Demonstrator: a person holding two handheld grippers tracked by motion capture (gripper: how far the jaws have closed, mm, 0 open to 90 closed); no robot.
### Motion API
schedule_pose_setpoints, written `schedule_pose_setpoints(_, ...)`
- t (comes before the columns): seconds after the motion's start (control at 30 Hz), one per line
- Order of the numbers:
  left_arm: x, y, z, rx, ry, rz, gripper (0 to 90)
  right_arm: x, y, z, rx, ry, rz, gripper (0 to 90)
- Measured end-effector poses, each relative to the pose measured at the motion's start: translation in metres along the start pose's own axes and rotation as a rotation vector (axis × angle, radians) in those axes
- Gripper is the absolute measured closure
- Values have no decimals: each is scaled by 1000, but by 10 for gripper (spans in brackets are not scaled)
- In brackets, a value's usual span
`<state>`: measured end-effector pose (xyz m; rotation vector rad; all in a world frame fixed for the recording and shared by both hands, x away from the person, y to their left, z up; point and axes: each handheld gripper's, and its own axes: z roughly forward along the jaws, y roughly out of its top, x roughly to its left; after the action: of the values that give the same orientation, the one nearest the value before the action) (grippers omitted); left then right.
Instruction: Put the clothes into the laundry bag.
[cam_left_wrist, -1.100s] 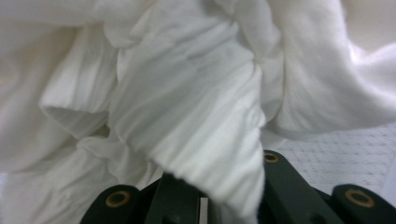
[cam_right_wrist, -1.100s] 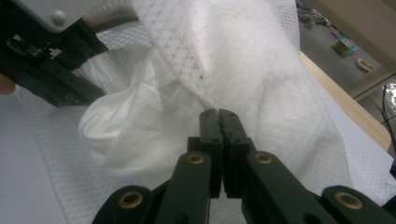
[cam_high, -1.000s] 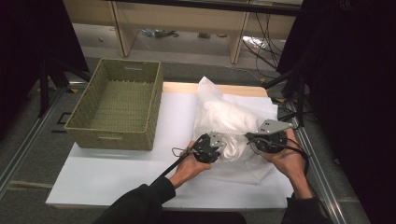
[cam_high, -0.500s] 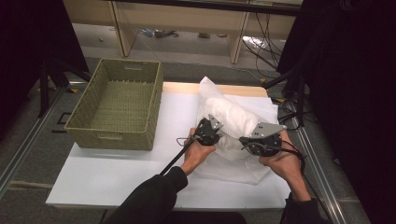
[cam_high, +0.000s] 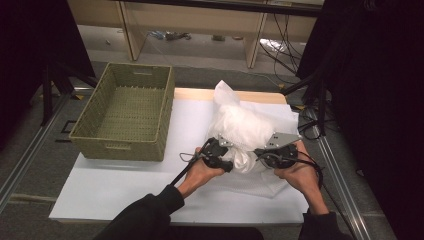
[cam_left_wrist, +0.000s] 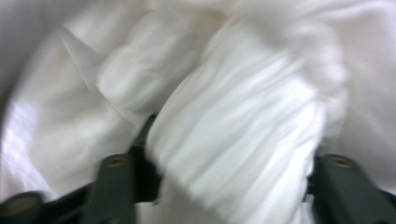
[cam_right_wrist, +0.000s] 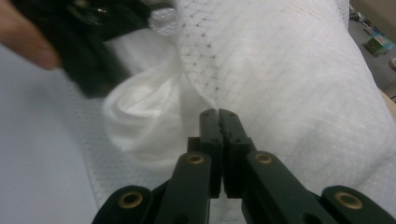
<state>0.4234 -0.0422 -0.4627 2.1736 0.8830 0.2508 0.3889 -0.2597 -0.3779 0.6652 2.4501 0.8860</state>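
A person sits at a white table (cam_high: 115, 185), forearms coming in from the near edge, a two-jaw gripper in each hand. Everything is placed relative to the white bundle (cam_high: 245, 130), a soft mass of cloth or padding inside a thin dotted mesh wrap, lying right of the table's centre.

Nearest, at the bundle's near end, the left gripper (cam_high: 226, 162) presses in from the left. In the left gripper view its jaws stand wide apart with a thick gathered fold of white fabric (cam_left_wrist: 243, 126) between them (whether they squeeze it yet is unclear). The right gripper (cam_high: 257, 155) meets the same near end from the right; in the right gripper view its jaws are closed together, tips (cam_right_wrist: 218, 116) pinching an edge of the mesh wrap (cam_right_wrist: 280, 79).

The bundle's long axis runs away from the person, so both tools sit at one end, close together, neither clearly nearer.

Farther off, left of the bundle, an empty green woven basket (cam_high: 95, 135) stands well apart.
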Motion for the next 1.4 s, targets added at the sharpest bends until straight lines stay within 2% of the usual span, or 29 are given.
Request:
schedule_pose_setpoints(0.03,0,0,0,0,0,0,376,0,0,0,0,0,0,900)
schedule_pose_setpoints(0.07,-5,-5,-6,25,-31,-21,376,0,0,0,1,-2,0,900)
schedule_pose_setpoints(0.1,-12,-11,-13,31,-37,-1,326,1,0,0,9,-9,8,900)
schedule_pose_setpoints(0.13,-16,-14,-14,29,-41,1,318,1,0,0,9,-10,7,900)
schedule_pose_setpoints(0.2,-22,-15,-14,51,-93,-28,297,1,0,1,10,-8,6,900)
schedule_pose_setpoints(0.23,-22,-15,-14,51,-93,-28,295,1,0,1,10,-8,6,900)
schedule_pose_setpoints(0.27,-27,-12,-14,29,-95,-23,293,1,0,1,10,1,-10,900)
schedule_pose_setpoints(0.3,-28,-9,-13,30,-87,-7,303,1,0,1,10,1,-10,900)
schedule_pose_setpoints(0.33,-28,-9,-13,30,-87,-7,338,1,0,1,10,1,-10,900)
schedule_pose_setpoints(0.37,-29,-4,-9,-1,-65,28,421,1,0,1,8,-2,-11,900)
schedule_pose_setpoints(0.4,-28,-2,-6,-18,-66,40,492,1,0,1,9,0,-12,900)
schedule_pose_setpoints(0.5,-22,4,3,-48,-35,32,668,1,0,1,9,4,-11,900)
schedule_pose_setpoints(0.57,-17,9,9,-58,14,52,729,2,0,1,11,9,-15,900)
schedule_pose_setpoints(0.63,-12,12,16,-56,24,34,744,4,0,1,16,3,1,900)
schedule_pose_setpoints(0.7,-10,12,20,-42,32,22,727,3,1,2,15,9,-16,900)
schedule_pose_setpoints(0.73,-12,11,19,-39,33,12,683,3,1,2,14,9,-18,900)
schedule_pose_setpoints(0.83,-17,8,12,-22,34,23,485,3,0,1,9,-2,5,900)
schedule_pose_setpoints(0.87,-20,3,0,16,12,58,423,2,0,1,9,8,-10,900)
schedule_pose_setpoints(0.97,-18,-7,-21,48,-2,89,349,2,1,0,5,4,-4,900)
schedule_pose_setpoints(1.03,-16,-13,-35,63,-3,74,333,2,1,0,4,0,-11,900)
schedule_pose_setpoints(1.13,-14,-18,-49,81,-40,63,327,2,1,0,6,1,-11,900)
schedule_pose_setpoints(1.17,-17,-19,-49,74,-64,42,337,3,1,0,12,2,0,900)
schedule_pose_setpoints(1.23,-21,-18,-45,78,-106,23,351,2,1,1,10,3,-12,900)
schedule_pose_setpoints(1.27,-22,-16,-42,101,-118,60,351,3,2,1,10,5,-9,900)
schedule_pose_setpoints(1.3,-29,-14,-36,56,-105,18,366,3,2,1,11,6,-13,900)
schedule_pose_setpoints(1.33,-33,-12,-31,46,-96,22,380,3,2,0,12,2,-16,900)
schedule_pose_setpoints(1.37,-37,-9,-27,49,-110,28,396,4,2,0,14,2,-16,900)
schedule_pose_setpoints(1.4,-39,-5,-24,76,-124,69,400,4,2,1,13,3,-15,900)
